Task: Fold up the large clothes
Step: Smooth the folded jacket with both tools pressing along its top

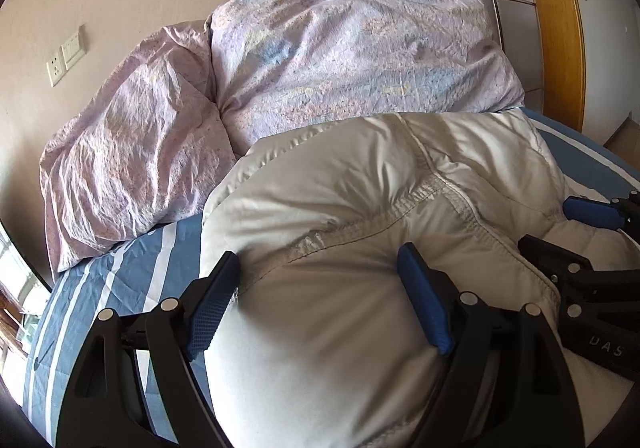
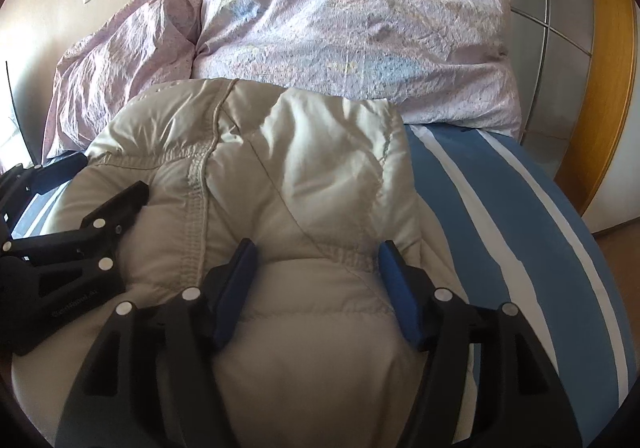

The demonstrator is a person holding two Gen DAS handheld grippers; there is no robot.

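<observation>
Claws spread: left claw point(image 1: 320, 288) and right claw point(image 2: 316, 288) straddle puffy white jacket point(image 1: 360, 187) on bed point(image 2: 500, 207)

Letters on right tongs body point(image 1: 606, 350): "DAS", pale on black, to the right of the left tongs point(image 1: 320, 300).
Print on left tongs body point(image 2: 76, 310): a pale line, too blurred to read, left of the right tongs point(image 2: 316, 288).
</observation>
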